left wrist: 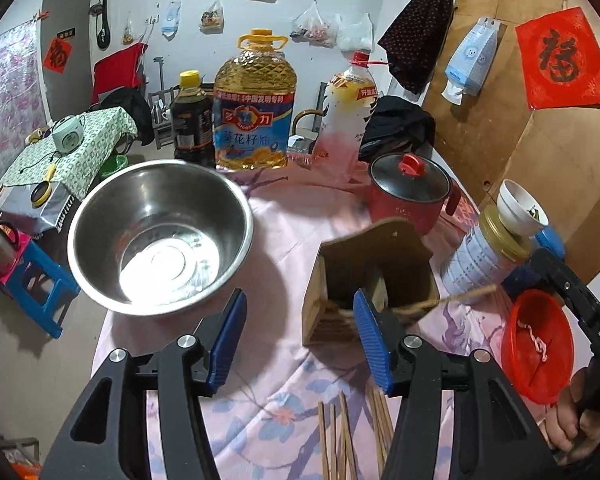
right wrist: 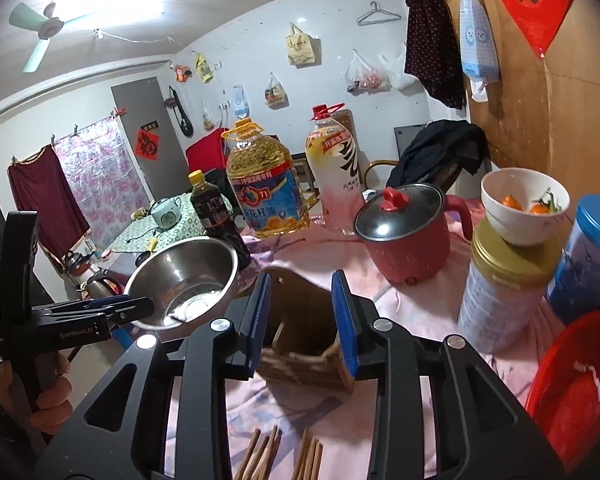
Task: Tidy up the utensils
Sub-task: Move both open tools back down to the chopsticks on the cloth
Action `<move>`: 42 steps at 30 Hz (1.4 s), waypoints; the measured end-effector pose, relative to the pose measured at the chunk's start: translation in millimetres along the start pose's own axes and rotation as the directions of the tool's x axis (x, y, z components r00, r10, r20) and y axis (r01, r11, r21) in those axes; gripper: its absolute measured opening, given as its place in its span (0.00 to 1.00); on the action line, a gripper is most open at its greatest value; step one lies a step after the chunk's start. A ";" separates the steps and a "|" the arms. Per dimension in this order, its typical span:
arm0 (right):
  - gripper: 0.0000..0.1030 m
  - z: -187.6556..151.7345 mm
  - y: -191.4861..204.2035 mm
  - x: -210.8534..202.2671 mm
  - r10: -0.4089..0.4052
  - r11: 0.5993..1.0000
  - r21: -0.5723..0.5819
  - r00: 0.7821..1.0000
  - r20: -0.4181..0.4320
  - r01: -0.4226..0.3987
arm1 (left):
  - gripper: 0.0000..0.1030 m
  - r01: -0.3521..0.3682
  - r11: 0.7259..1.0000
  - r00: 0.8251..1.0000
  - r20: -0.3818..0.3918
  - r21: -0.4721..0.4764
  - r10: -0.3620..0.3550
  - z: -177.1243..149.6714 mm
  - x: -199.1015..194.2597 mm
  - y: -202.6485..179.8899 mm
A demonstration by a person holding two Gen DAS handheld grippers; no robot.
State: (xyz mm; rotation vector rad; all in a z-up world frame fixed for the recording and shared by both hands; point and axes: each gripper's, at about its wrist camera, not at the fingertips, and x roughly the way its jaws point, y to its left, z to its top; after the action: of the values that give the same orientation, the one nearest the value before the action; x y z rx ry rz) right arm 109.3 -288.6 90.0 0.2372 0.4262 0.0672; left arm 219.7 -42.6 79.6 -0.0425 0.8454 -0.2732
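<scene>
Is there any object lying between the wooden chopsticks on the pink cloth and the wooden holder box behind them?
Nothing visible does. The wooden chopsticks lie on bare pink floral cloth, and the wooden holder box stands just behind them. Its open top faces up.

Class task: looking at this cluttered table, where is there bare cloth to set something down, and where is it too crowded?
Free: the pink cloth between the steel bowl, wooden holder and red pot; also between bowl and chopsticks. Crowded: the bottles at the back and the right edge, with tin, white bowl and red basket.

Chopsticks (left wrist: 342, 440) run off the bottom edge (tips unseen).
</scene>
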 end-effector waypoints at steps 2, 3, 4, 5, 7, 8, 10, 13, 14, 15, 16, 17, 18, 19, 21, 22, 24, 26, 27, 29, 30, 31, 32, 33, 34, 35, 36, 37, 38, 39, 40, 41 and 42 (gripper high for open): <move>0.37 -5.3 4.2 -7.2 -0.001 1.000 -0.002 1.000 -0.001 0.001 | 0.55 0.000 1.000 1.000 -0.010 -0.005 0.000 -8.6 -4.0 3.2; 0.37 -8.3 6.5 -10.6 -0.003 1.000 -0.004 1.000 -0.002 0.003 | 0.55 -0.002 1.000 1.000 -0.014 -0.005 0.002 -12.6 -5.3 4.3; 0.37 -12.9 9.2 -14.1 -0.007 1.000 -0.005 1.000 -0.006 0.007 | 0.55 -0.003 1.000 1.000 -0.022 -0.003 0.003 -18.5 -6.6 5.7; 0.38 -16.1 10.7 -16.6 -0.009 1.000 -0.006 1.000 -0.008 0.009 | 0.56 -0.007 1.000 1.000 -0.030 0.000 0.007 -25.3 -7.3 7.4; 0.39 -23.7 12.4 -21.1 -0.014 1.000 -0.001 1.000 -0.016 0.014 | 0.57 -0.013 1.000 0.999 -0.047 0.009 0.014 -36.9 -7.4 9.4; 0.40 -30.0 14.0 -24.2 -0.018 1.000 0.008 1.000 -0.023 0.018 | 0.57 -0.016 1.000 0.998 -0.059 0.015 0.017 -42.7 -6.3 10.5; 0.40 -38.4 15.0 -27.4 -0.021 1.000 0.020 0.999 -0.036 0.022 | 0.57 -0.023 0.999 0.995 -0.095 0.032 0.026 -58.6 -1.6 13.9; 0.40 -59.1 18.5 -32.3 -0.035 0.999 0.033 0.997 -0.069 0.037 | 0.57 -0.026 0.998 0.988 -0.153 0.055 0.035 -81.5 7.5 18.4; 0.40 -68.4 20.2 -33.8 -0.044 0.998 0.037 0.995 -0.085 0.047 | 0.57 -0.026 0.998 0.985 -0.171 0.064 0.037 -89.3 11.3 19.6; 0.40 -75.2 21.1 -35.1 -0.051 0.998 0.039 0.994 -0.097 0.055 | 0.57 -0.023 0.997 0.979 -0.200 0.076 0.038 -101.3 16.4 21.2; 0.40 -83.2 22.3 -36.8 -0.059 0.997 0.043 0.992 -0.113 0.064 | 0.57 -0.021 0.996 0.976 -0.214 0.083 0.038 -109.5 18.4 22.5; 0.40 -93.5 23.4 -38.7 -0.069 0.996 0.048 0.989 -0.133 0.076 | 0.57 -0.014 0.995 0.971 -0.237 0.096 0.037 -120.9 22.0 23.8; 0.40 -105.0 24.4 -41.1 -0.081 0.994 0.055 0.985 -0.155 0.090 | 0.57 -0.011 0.994 0.967 -0.254 0.108 0.038 -129.1 24.8 24.6; 0.40 -111.3 25.1 -42.7 -0.087 0.993 0.059 0.982 -0.166 0.098 | 0.57 -0.006 0.993 0.963 -0.267 0.117 0.038 -136.1 26.3 25.4; 0.40 -132.5 26.6 -47.2 -0.110 0.990 0.070 0.973 -0.205 0.126 | 0.57 0.013 0.991 0.955 -0.295 0.130 0.026 -150.5 30.5 27.6; 0.40 -142.8 27.2 -50.1 -0.121 0.987 0.073 0.968 -0.221 0.141 | 0.57 0.024 0.991 0.951 -0.309 0.135 0.019 -157.1 32.6 27.8; 0.40 -164.7 28.6 -55.3 -0.144 0.980 0.093 0.953 -0.266 0.174 | 0.57 0.051 0.988 0.942 -0.335 0.148 0.001 -169.6 37.0 28.6; 0.40 -180.9 30.4 -59.2 -0.157 0.974 0.112 0.940 -0.304 0.199 | 0.57 0.076 0.984 0.934 -0.356 0.159 -0.014 -180.0 41.1 28.2; 0.40 -189.6 31.0 -61.5 -0.168 0.969 0.118 0.932 -0.322 0.215 | 0.57 0.101 0.982 0.927 -0.374 0.162 -0.033 -188.0 44.5 27.6; 0.40 -206.7 32.6 -65.2 -0.182 0.961 0.131 0.915 -0.361 0.243 | 0.57 0.141 0.976 0.915 -0.398 0.167 -0.064 -200.7 49.0 24.3; 0.40 -213.3 33.7 -66.8 -0.183 0.959 0.137 0.908 -0.377 0.250 | 0.57 0.154 0.973 0.911 -0.405 0.170 -0.073 -205.0 50.0 22.5; 0.40 -218.0 34.7 -68.4 -0.180 0.957 0.143 0.902 -0.392 0.253 | 0.57 0.168 0.970 0.907 -0.414 0.174 -0.083 -211.3 51.1 20.1; 0.40 -222.1 36.4 -70.3 -0.170 0.958 0.146 0.898 -0.406 0.248 | 0.57 0.176 0.968 0.904 -0.418 0.177 -0.088 -215.5 51.1 18.8; 0.40 -223.9 39.1 -71.9 -0.162 0.961 0.140 0.897 -0.411 0.238 | 0.57 0.187 0.966 0.904 -0.417 0.180 -0.097 -221.0 50.9 16.2; 0.40 -224.7 41.2 -72.8 -0.161 0.966 0.122 0.896 -0.414 0.230 | 0.57 0.189 0.965 0.906 -0.412 0.184 -0.099 -226.0 50.5 13.8; 0.40 -223.1 43.9 -72.7 -0.165 0.971 0.088 0.894 -0.416 0.220 | 0.57 0.184 0.965 0.908 -0.409 0.185 -0.095 -228.8 50.2 12.3; 0.40 -222.0 45.9 -74.1 -0.167 0.976 0.062 0.894 -0.415 0.211 | 0.57 0.174 0.969 0.909 -0.406 0.177 -0.089 -234.3 50.3 11.1; 0.40 -218.1 46.9 -74.9 -0.168 0.979 0.037 0.897 -0.409 0.200 | 0.57 0.169 0.972 0.909 -0.407 0.164 -0.090 -236.3 50.6 11.2; 0.40 -210.7 47.7 -77.8 -0.171 0.982 0.007 0.903 -0.395 0.189 | 0.57 0.159 0.977 0.907 -0.411 0.139 -0.090 -240.0 51.9 11.9; 0.40 -206.8 47.8 -80.5 -0.175 0.983 -0.009 0.906 -0.385 0.186 | 0.57 0.153 0.981 0.905 -0.416 0.120 -0.090 -242.7 52.7 12.3; 0.44 -203.7 47.7 -84.0 -0.176 0.983 -0.020 0.911 -0.374 0.182 | 0.57 0.149 0.984 0.902 -0.421 0.102 -0.093 -245.4 53.3 12.7; 0.48 -201.9 46.2 -88.5 -0.177 0.983 -0.029 0.915 -0.362 0.179 | 0.57 0.148 0.985 0.901 -0.424 0.092 -0.095 -248.5 54.1 11.4; 0.49 -201.3 45.6 -90.5 -0.178 0.983 -0.032 0.916 -0.359 0.179 | 0.57 0.144 0.985 0.900 -0.425 0.092 -0.092 -251.7 54.5 9.5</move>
State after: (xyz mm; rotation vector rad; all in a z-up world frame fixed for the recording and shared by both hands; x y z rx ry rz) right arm -57.5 -211.6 -40.5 0.1856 0.8135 -0.0711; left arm 69.0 -29.5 -129.0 0.0828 1.2571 -0.4584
